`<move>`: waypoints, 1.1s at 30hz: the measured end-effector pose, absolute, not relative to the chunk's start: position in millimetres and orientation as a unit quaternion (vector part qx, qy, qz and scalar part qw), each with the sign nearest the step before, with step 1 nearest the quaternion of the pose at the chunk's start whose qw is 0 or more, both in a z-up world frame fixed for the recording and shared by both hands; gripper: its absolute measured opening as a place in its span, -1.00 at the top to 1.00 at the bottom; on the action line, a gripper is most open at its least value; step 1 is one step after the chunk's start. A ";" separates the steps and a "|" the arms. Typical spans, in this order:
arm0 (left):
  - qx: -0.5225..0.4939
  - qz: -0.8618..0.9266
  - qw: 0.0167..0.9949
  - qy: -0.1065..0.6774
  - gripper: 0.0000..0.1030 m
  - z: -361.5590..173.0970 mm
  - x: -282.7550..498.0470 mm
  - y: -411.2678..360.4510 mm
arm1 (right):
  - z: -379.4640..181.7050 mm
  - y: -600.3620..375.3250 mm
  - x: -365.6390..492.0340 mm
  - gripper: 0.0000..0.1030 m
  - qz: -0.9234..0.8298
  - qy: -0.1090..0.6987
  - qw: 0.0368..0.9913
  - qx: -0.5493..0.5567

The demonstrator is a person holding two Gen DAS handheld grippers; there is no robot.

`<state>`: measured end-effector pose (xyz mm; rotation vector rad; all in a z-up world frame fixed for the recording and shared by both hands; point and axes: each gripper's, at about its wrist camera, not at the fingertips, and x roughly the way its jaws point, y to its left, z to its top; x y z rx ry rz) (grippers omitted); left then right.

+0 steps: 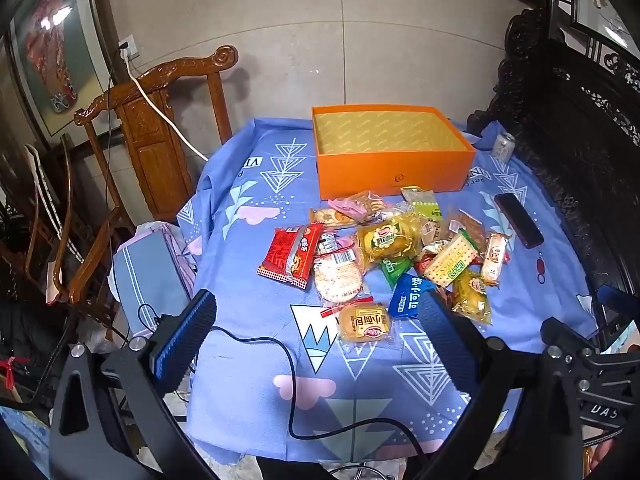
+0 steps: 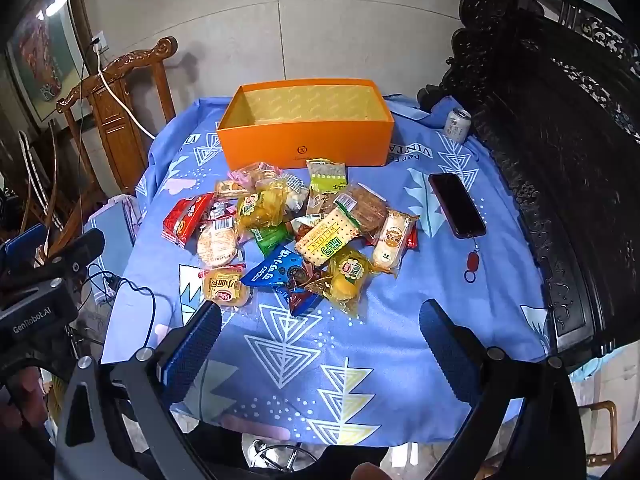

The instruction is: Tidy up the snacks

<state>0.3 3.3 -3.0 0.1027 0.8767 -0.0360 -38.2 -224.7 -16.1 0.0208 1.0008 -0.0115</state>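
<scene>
Orange box [image 2: 306,148] stands empty at upper centre; both the left gripper [image 1: 316,340] and right gripper [image 2: 320,344] are released, so better take first an outer packet, like the small bread packet [image 1: 364,322].

A pale wall of large grey-beige tiles [image 1: 288,40] closes the far side of the room. On the left stands a carved brown wooden armchair with a scrolled top rail [image 1: 160,92] — a white cable [image 1: 160,108] runs across it from a white wall socket [image 1: 129,48]. Farther left hangs a dark-framed picture with a red figure [image 1: 50,48], catching a bright reflection of light. On the right rises a black, ornately carved wooden bench back [image 2: 560,128] beside the table's blue patterned cloth [image 2: 360,340].
</scene>
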 end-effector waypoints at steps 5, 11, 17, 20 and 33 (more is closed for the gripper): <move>0.050 -0.019 0.904 0.424 -0.92 -3.1 0.2 3.8 | -18.8 -222.3 -38.4 -0.93 -0.005 0.481 0.877 0.009; 0.050 -0.018 0.904 0.424 -0.92 -2.0 -2.1 6.8 | -21.3 -220.3 -39.3 -0.93 -0.005 0.482 0.876 0.008; 0.050 -0.018 0.904 0.424 -0.92 -2.2 -2.1 6.4 | -21.5 -220.2 -38.4 -0.93 -0.006 0.482 0.876 0.008; 0.050 -0.017 0.904 0.425 -0.92 -2.1 -1.9 6.4 | -22.8 -219.1 -35.8 -0.93 -0.005 0.483 0.875 0.006; 0.050 -0.017 0.903 0.426 -0.92 -2.4 -1.4 5.5 | -23.0 -219.2 -34.9 -0.93 -0.005 0.485 0.875 0.006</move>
